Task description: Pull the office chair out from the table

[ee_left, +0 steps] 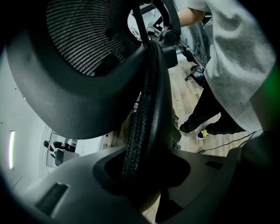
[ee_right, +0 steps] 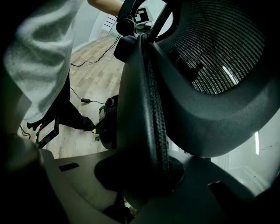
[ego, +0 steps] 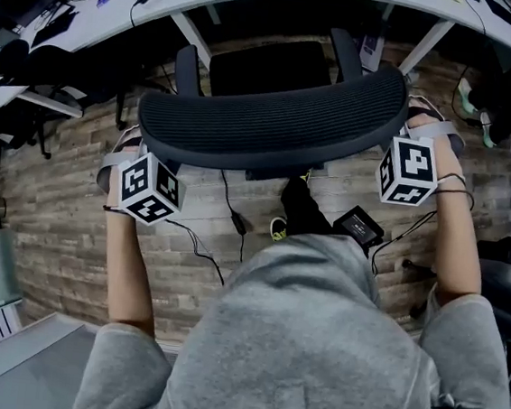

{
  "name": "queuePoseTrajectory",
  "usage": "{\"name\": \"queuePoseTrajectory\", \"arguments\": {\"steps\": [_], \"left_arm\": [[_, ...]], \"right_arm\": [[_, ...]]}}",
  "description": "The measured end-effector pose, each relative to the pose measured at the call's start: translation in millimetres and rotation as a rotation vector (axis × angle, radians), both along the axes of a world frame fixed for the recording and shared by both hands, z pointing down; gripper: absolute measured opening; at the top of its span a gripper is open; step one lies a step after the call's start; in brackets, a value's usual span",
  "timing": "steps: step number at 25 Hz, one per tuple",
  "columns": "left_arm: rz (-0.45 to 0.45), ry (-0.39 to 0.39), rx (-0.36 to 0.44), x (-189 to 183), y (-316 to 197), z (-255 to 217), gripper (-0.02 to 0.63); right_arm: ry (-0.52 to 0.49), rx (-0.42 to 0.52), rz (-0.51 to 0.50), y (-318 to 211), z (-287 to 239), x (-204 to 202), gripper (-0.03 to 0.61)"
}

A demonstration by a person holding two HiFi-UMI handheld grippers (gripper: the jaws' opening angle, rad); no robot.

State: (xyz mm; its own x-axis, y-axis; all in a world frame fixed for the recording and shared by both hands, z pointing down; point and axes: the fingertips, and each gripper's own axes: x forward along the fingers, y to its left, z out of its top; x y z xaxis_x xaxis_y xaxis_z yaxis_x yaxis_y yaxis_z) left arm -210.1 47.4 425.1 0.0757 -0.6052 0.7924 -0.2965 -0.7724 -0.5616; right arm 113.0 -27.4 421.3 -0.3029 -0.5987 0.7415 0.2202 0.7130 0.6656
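As it stands, the black office chair (ego: 273, 124) has a curved mesh backrest.

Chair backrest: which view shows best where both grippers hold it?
Head view: the whole backrest spans the frame, with the left gripper and right gripper at its ends. Each gripper view shows only the rim close up, clamped between its jaws.

Left gripper (ee_left: 142, 169), right gripper (ee_right: 146, 173); both seemingly clamped
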Motion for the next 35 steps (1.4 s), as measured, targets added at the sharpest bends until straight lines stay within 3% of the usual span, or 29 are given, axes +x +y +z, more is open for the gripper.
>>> {"name": "queuePoseTrajectory", "arguments": {"steps": [30, 33, 35], "left_arm": [[-0.006, -0.002, 0.002, 16.0, 100.9, 1.2, 0.144], [-0.036, 0.036, 0.06, 21.0, 107.4, -3.2, 0.166], [-0.08, 0.086, 0.133, 25.6, 109.6, -7.3, 0.199]], "right_arm": [[-0.007, 0.01, -0.007, 98.9, -0.5, 15.7, 0.087], [-0.049, 0.047, -0.004, 106.2, -3.3, 16.3, 0.107], [-0.127, 0.11, -0.004, 111.2, -6.8, 15.8, 0.161]]}}
